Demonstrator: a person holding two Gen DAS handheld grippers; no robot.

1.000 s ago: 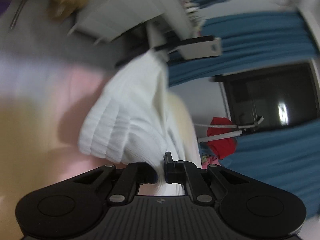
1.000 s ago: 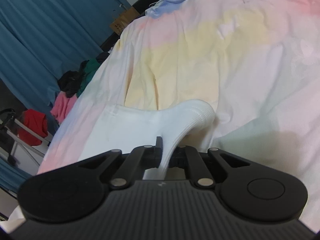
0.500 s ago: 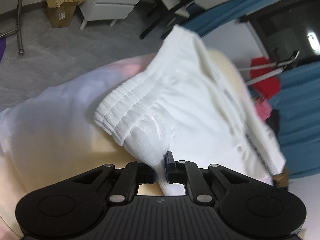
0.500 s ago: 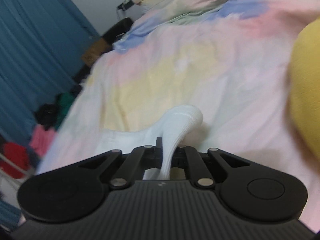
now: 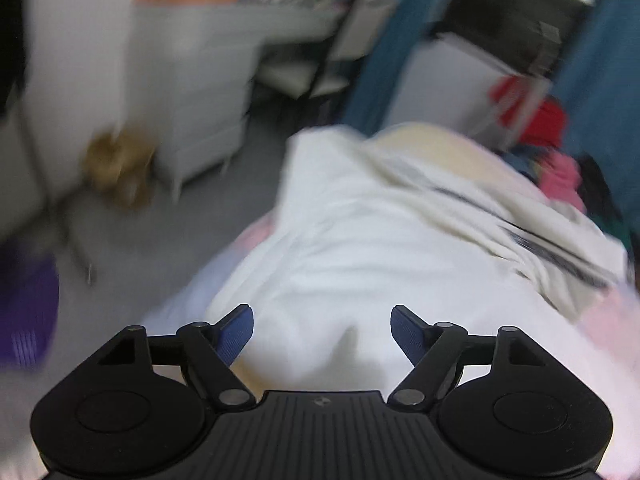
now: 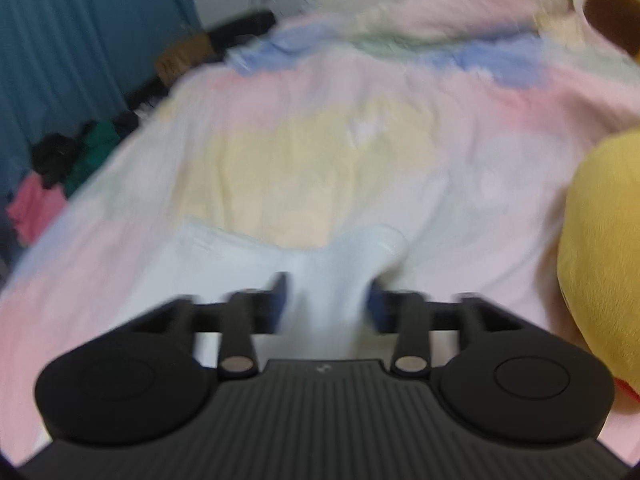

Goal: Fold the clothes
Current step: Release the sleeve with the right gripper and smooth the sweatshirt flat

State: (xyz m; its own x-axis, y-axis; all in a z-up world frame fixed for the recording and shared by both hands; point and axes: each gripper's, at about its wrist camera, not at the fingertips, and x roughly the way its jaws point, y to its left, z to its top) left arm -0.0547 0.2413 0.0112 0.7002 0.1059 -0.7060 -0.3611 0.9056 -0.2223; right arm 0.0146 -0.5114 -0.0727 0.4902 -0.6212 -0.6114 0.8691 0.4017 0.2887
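While both views are smeared by motion blur, you can make out that your left gripper (image 5: 322, 330) is spread wide, its blue pads (image 5: 236, 332) well apart and gripping nothing. The white garment (image 5: 360, 264) lies directly ahead of it at 12 o'clock, spreading from between the fingers up toward the far edge of the bed (image 5: 608, 320); a rumpled cream fold with dark stripes sits on its 2 o'clock side. Part of the cloth bulges up between the two pads, but neither pad touches it as far as the blur allows you to judge.

Your right gripper (image 6: 325, 300) is also parted — less widely — and a ribbed white cuff of the garment (image 6: 332, 268) rises between its fingers at 12 o'clock. Whether the pads (image 6: 374, 306) press the cloth or merely flank it, you cannot tell; a gap seems to show on each side. The rest of the garment lies flat toward 10 o'clock on the pastel bedcover (image 6: 360, 140).

A yellow plush toy (image 6: 604, 248) sits at 3 o'clock in the right view, near the gripper but apart from the garment. Blue curtains (image 6: 80, 40) hang at 10 o'clock, with a heap of pink, green and black clothes (image 6: 52, 176) below them.

No readable writing shows — only a small pale emblem on each gripper body, too small to read.
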